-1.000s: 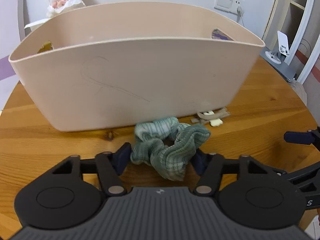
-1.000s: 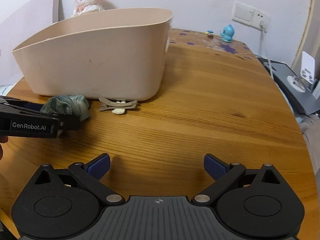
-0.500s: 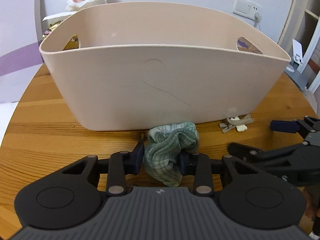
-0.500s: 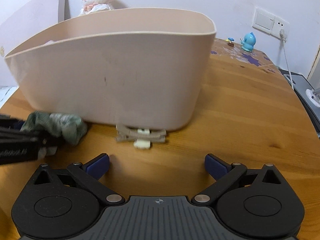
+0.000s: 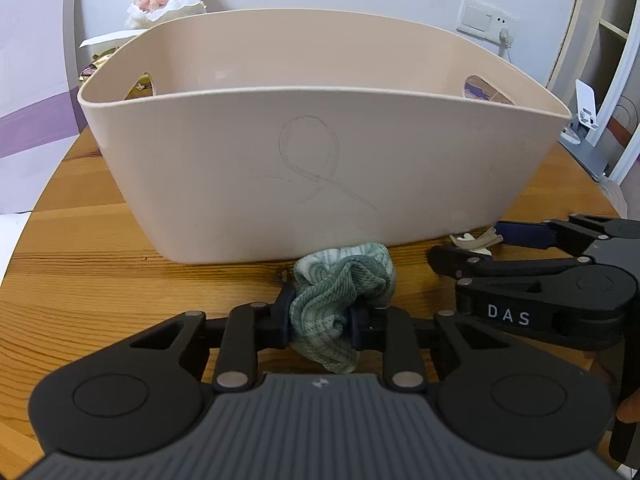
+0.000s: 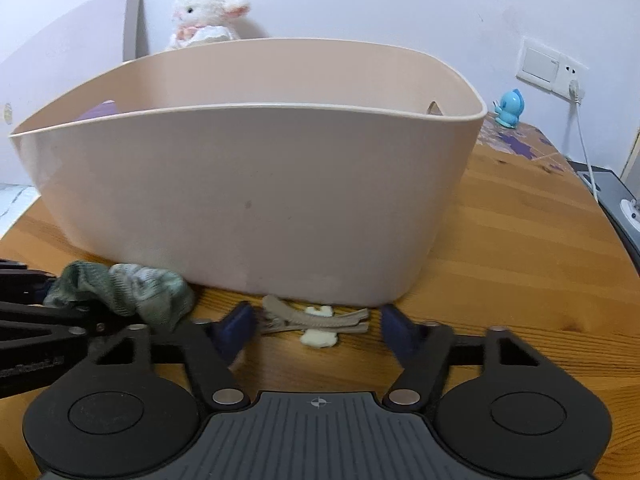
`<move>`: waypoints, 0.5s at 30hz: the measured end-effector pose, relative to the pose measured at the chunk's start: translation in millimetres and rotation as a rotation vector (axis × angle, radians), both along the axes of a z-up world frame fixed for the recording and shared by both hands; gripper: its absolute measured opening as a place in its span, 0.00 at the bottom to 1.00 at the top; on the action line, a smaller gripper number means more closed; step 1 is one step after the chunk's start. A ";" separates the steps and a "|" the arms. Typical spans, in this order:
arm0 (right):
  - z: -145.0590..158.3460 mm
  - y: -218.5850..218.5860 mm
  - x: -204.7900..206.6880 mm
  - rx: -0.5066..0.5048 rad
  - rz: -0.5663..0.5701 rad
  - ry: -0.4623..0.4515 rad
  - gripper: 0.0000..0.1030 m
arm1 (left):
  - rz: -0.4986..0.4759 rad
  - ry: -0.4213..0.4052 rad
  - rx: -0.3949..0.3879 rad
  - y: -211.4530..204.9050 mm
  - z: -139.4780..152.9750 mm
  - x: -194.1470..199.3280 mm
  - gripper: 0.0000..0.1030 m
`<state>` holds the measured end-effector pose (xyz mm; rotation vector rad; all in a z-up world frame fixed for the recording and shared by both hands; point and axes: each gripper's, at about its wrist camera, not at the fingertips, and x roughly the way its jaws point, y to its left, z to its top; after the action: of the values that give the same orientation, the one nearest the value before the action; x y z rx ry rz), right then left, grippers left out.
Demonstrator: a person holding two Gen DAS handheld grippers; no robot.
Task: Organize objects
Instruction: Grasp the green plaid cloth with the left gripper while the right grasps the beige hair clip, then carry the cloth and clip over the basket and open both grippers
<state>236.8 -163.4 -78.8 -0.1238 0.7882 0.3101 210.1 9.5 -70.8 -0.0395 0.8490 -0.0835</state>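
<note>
Currently the left gripper (image 5: 320, 318) is clamped on the green scrunchie (image 5: 340, 280), which lies on the wooden table (image 5: 80, 272) against the front wall of the beige basket (image 5: 320, 168). Right gripper (image 6: 316, 326) is spread wide, its fingers flanking the beige hair clip (image 6: 316, 320) at the basket's base.

One beige basket (image 5: 248, 168), one green scrunchie (image 5: 340, 280), one tan hair clip (image 6: 316, 316), one plush lamb (image 6: 204, 12), one blue toy figure (image 6: 509, 109) and two tools, left (image 5: 320, 318) and right (image 6: 316, 326), are visible.
</note>
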 end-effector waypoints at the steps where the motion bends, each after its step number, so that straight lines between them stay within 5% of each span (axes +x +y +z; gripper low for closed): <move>1: 0.9 0.8 -2.0 -0.001 0.004 0.000 0.53 | 0.000 0.001 -0.002 -0.7 -0.1 0.1 0.24; 15: 18.8 -16.5 -48.7 0.026 0.015 0.006 0.53 | 0.024 -0.013 -0.024 -0.2 13.0 -34.6 0.20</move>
<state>188.2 -179.9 -60.0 -0.1048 0.7898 0.3349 175.4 9.3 -57.8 -0.0715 0.8346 -0.0717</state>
